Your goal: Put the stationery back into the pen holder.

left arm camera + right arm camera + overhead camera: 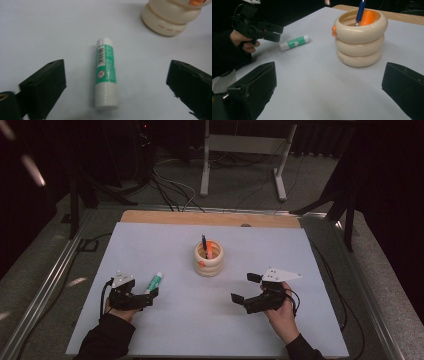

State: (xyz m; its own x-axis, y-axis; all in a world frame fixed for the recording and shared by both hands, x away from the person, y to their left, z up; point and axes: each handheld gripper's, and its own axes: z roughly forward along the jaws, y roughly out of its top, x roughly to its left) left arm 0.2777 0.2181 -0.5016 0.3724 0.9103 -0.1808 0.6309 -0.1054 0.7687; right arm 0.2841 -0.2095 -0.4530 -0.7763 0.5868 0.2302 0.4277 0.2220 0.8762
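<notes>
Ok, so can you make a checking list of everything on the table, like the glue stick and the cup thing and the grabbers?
Surface: pale sheet over a wooden table, flat.
Job's things: glue stick lying flat between the left jaws, untouched; cream ringed pen pot upright, holding a blue pen and an orange marker.
Clutter: nothing seen.
Grippers: left gripper open around the glue stick; right gripper open, empty, facing the pot.
Cables: one trailing from each gripper; more on the floor beyond the table.
Surroundings: dark room, white stand legs on a grey floor.
</notes>
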